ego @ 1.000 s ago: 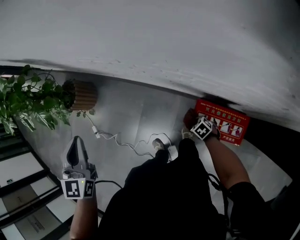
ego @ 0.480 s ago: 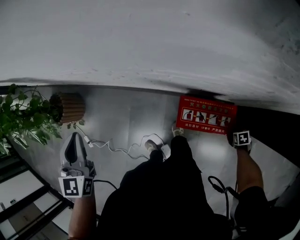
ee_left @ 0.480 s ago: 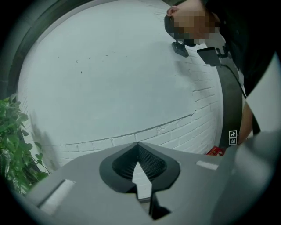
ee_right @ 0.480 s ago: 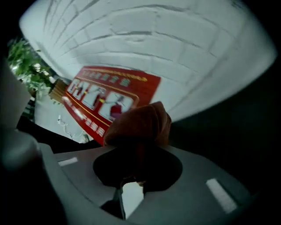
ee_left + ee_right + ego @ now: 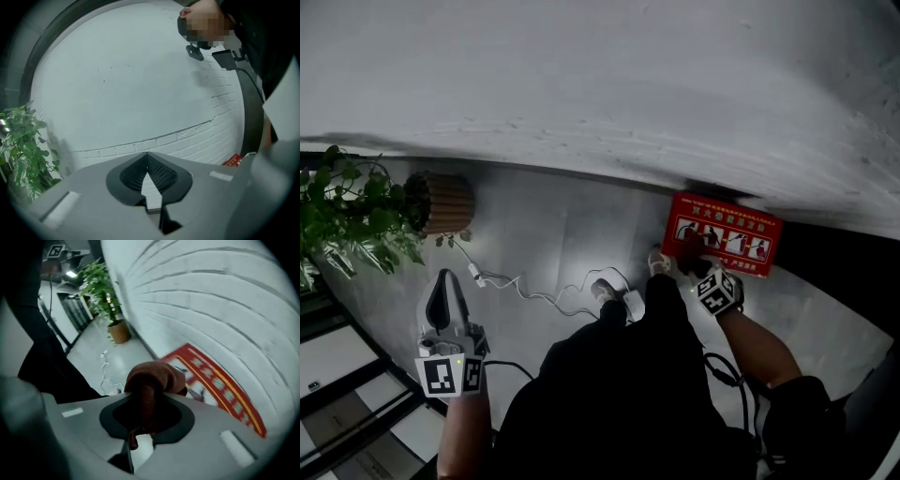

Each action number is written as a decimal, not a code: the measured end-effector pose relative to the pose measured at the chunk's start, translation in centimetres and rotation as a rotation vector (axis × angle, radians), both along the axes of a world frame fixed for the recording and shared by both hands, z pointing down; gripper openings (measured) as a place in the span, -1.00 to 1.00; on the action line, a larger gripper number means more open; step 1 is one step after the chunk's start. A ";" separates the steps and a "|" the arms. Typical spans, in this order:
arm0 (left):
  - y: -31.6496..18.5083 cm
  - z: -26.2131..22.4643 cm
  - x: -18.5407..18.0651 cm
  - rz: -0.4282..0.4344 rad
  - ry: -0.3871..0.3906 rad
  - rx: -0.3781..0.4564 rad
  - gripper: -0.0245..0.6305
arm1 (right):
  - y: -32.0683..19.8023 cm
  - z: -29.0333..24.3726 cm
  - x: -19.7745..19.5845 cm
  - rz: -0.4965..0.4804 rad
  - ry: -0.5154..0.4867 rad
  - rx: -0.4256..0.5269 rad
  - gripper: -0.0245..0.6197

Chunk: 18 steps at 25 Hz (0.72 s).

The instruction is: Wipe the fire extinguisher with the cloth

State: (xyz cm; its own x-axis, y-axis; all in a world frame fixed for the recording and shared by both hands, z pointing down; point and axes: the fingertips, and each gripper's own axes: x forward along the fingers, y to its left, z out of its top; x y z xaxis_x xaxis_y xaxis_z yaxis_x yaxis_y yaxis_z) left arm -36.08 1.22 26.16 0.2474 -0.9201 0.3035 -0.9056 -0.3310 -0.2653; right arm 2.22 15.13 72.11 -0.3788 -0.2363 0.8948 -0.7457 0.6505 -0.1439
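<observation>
A red fire extinguisher box (image 5: 727, 234) with white pictograms stands on the floor against the white brick wall; no bare cylinder shows. In the head view my right gripper (image 5: 692, 264) is at the box's lower left edge, pointing steeply down. It is shut on a bunched brown cloth (image 5: 154, 378) that bulges out past the jaws of the right gripper (image 5: 147, 399), with the box (image 5: 220, 380) just beyond. My left gripper (image 5: 445, 281) hangs far to the left, away from the box. Its jaws meet at the tip with nothing held, as seen at the left gripper (image 5: 147, 157).
A leafy plant (image 5: 352, 211) in a ribbed round pot (image 5: 445, 202) stands at the left by the wall (image 5: 600, 94). A white cable (image 5: 534, 292) trails across the grey floor toward the person's shoes (image 5: 614, 292). Dark framed glass panels run along the lower left.
My right gripper with the cloth swung from the box's left side out past its right end, then back to the lower left edge. The left gripper stayed put.
</observation>
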 end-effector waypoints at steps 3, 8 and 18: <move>0.6 -0.1 -0.1 0.006 -0.026 -0.012 -0.93 | -1.6 2.2 -7.2 -0.161 -0.011 -0.037 -0.70; 1.0 -0.8 0.1 0.011 -0.064 -0.017 -0.93 | -3.7 2.7 -9.0 -0.118 -0.054 -0.114 -0.70; -1.7 -0.4 6.1 0.126 -0.021 0.005 -0.93 | 7.8 2.8 14.8 0.377 0.093 -0.273 -0.71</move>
State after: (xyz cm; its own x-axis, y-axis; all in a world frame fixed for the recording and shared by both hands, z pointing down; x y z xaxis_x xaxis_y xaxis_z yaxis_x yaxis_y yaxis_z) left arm -30.01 -0.52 25.72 0.3548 -0.8835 0.3058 -0.8511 -0.4406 -0.2856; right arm 17.02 22.96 74.92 -0.2270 -0.0929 0.9694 -0.9403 0.2800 -0.1934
